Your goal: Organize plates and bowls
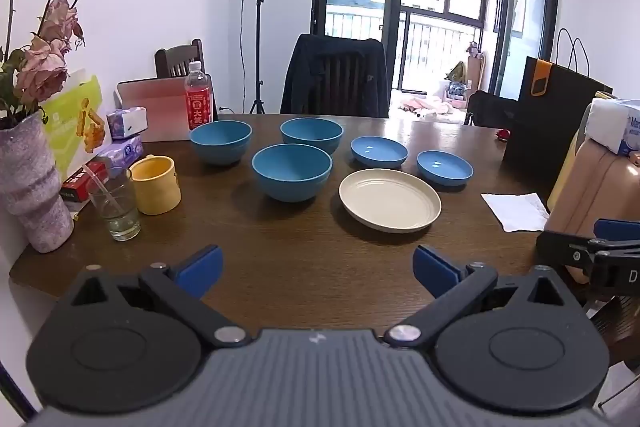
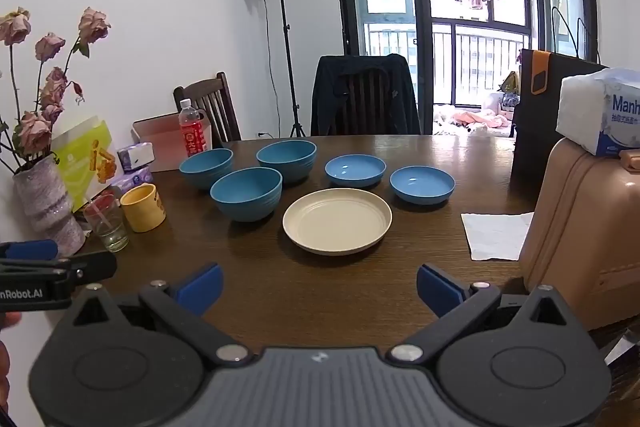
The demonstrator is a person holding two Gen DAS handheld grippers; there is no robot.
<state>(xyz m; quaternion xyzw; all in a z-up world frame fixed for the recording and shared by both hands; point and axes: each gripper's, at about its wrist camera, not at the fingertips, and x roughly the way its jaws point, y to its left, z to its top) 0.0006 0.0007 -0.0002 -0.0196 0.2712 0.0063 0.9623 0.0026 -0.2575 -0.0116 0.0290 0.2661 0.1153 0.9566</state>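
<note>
Worktop (image 1: 280, 267) of dark wood, carrying all the crockery in its middle, ahead of both grippers and well apart from them. Cream plate (image 1: 390, 201) nearest, flat, round — so no long axis to line up with. Three deep blue bowls to its left: front bowl (image 1: 292, 171) just beside the plate, left bowl (image 1: 221, 141) and back bowl (image 1: 312, 135) behind it. Two shallow blue dishes beyond the plate: one (image 1: 379, 151) behind it, one (image 1: 445, 167) to its far right.

Left gripper (image 1: 318, 269): jaws wide, nothing between them, tilted down toward the front bowl and plate. Right gripper (image 2: 320, 287): jaws equally wide and empty, plate (image 2: 337, 225) dead ahead — probably the nearer hand for plate and dishes, with the left better placed for the bowls.

Left view alone shows the full mug (image 1: 156, 185) and glass (image 1: 116, 205) close to the bowls — clutter to steer round. Right view alone shows more of the napkin (image 2: 496, 235) and the tan case (image 2: 580, 227) crowding the right side. Each view catches the other gripper at its edge.
</note>
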